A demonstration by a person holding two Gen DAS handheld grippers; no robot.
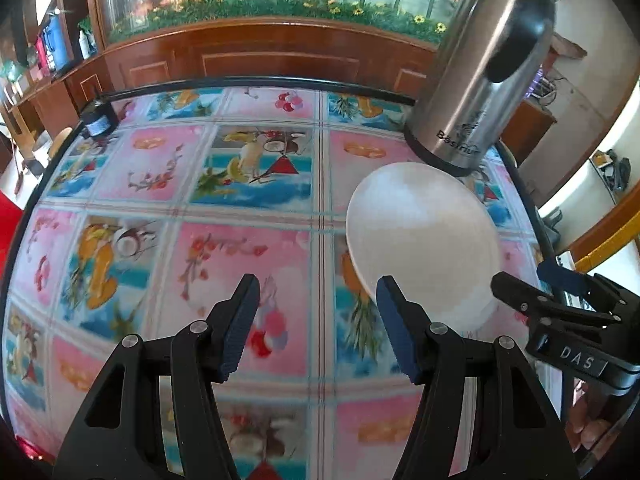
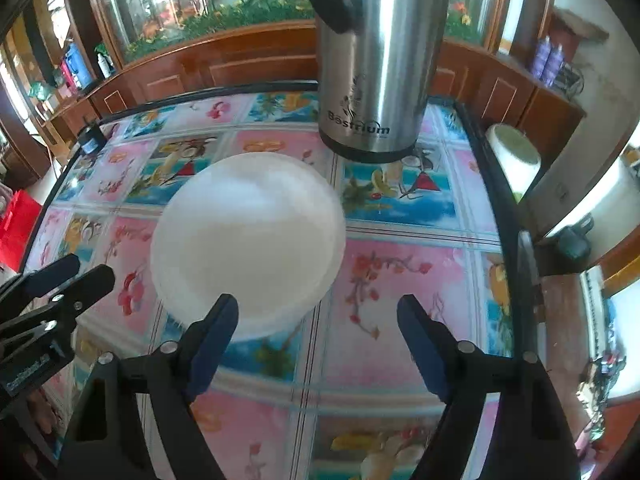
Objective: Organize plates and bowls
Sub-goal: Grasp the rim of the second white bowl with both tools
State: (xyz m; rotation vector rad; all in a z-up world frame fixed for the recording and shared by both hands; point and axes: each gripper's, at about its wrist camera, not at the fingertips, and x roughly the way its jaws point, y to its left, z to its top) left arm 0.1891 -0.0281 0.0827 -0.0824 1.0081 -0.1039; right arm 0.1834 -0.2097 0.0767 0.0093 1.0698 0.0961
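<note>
Room: wood-panelled cabinet (image 1: 256,56) runs behind the table, with a flower-and-bamboo picture above it.
Table: black-rimmed table (image 1: 248,82) under a glossy cloth of pink and blue fruit-and-flower squares (image 1: 240,256).
Left hand-held gripper: the left hand-held gripper (image 1: 318,334), black with blue pads, points down at the cloth; its jaws stand apart with nothing between them. Its right finger (image 1: 396,328) overlaps the near edge of the plates in the left wrist view; whether it touches them cannot be told.
Right hand-held gripper: the right hand-held gripper (image 2: 318,346) also points down, jaws parted and empty. Its left finger (image 2: 212,344) lies over the near rim of the plates; contact cannot be told.
Each in the other's view: the right one shows at the right edge of the left wrist view (image 1: 560,304), the left one at the left edge of the right wrist view (image 2: 52,292).
Plates: round white plates (image 2: 248,244), seemingly a low stack though blurred, lie flat on the cloth toward the table's right edge, nearer its far edge than its near one.
Kettle: tall brushed-steel kettle with black base and handle (image 2: 376,80) stands upright just beyond the plates, by the far right corner.
Small dark thing: a little black object (image 1: 98,120) sits at the far left corner, too small to tell.
Beyond the right edge: a white cylindrical container (image 2: 514,152) off the table.
</note>
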